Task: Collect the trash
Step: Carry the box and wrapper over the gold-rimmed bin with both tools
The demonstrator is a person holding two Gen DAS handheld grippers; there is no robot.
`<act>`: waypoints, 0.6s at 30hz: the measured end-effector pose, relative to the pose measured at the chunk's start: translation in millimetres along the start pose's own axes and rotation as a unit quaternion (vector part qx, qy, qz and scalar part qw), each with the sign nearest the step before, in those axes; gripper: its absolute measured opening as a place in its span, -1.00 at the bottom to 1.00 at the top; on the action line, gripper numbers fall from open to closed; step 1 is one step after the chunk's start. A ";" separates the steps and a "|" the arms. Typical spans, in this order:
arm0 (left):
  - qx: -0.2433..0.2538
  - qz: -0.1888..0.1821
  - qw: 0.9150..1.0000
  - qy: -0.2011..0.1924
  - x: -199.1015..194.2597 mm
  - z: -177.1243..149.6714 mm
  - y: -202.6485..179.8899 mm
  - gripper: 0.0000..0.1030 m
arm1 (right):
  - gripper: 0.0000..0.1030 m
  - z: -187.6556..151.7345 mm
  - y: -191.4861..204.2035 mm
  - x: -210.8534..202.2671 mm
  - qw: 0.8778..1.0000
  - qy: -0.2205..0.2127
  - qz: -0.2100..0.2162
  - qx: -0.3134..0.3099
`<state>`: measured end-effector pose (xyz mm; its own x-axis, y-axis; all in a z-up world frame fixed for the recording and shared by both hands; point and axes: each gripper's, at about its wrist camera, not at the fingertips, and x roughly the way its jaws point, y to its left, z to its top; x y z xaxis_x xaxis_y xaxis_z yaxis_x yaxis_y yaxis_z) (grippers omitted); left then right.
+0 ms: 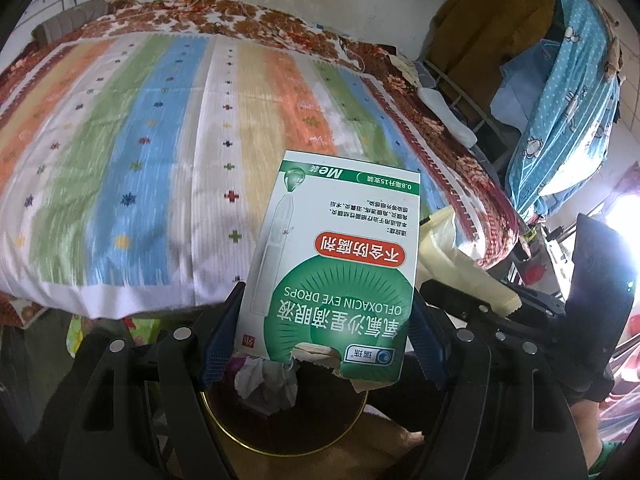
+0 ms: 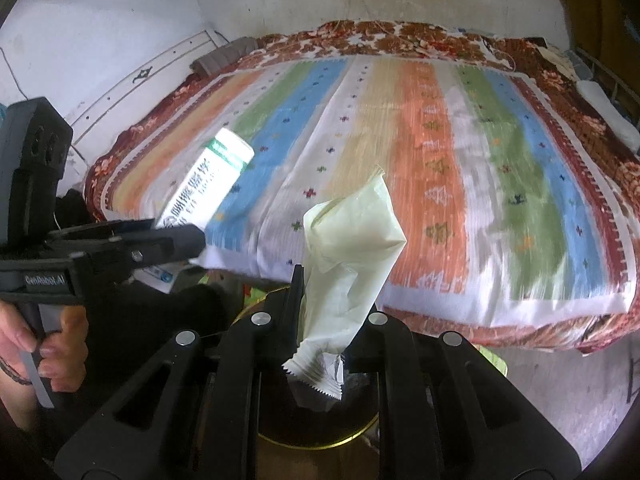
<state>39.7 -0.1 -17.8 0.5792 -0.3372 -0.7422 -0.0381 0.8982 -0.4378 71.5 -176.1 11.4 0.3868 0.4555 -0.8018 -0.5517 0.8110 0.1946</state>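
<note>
My left gripper (image 1: 320, 320) is shut on a green and white eye drops box (image 1: 332, 256), torn at its near end, held upright above a round dark bin with a gold rim (image 1: 248, 444). Crumpled paper (image 1: 264, 380) lies in the bin. My right gripper (image 2: 332, 308) is shut on a pale green snack wrapper (image 2: 348, 248) and holds it over the same bin (image 2: 360, 436). The left gripper and its box (image 2: 208, 176) show at the left of the right wrist view. The right gripper and wrapper (image 1: 448, 252) show at the right of the left wrist view.
A bed with a striped quilt (image 1: 160, 128) (image 2: 440, 160) fills the space ahead of both grippers. A rack with blue cloth (image 1: 568, 92) stands at the right. A white wall (image 2: 100, 20) lies behind the bed.
</note>
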 end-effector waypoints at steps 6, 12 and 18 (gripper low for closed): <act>-0.010 0.014 0.999 0.031 14.5 -17.7 0.9 0.44 | -0.73 -16.4 -0.8 11.2 0.999 0.035 -0.007 0.000; -0.045 0.015 0.997 0.065 30.1 -32.2 9.8 0.44 | -0.72 -34.9 -3.8 29.7 0.996 0.084 0.000 0.023; -0.099 0.016 0.989 0.106 47.5 -41.7 26.2 0.45 | -0.70 -47.2 1.4 49.1 0.992 0.124 -0.002 0.028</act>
<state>32.2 -4.4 -85.7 0.3920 -0.3807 -0.8375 -0.2247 0.8432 -0.4884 54.9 -170.0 -54.3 0.1914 0.3525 -0.9160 -0.5060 0.8351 0.2157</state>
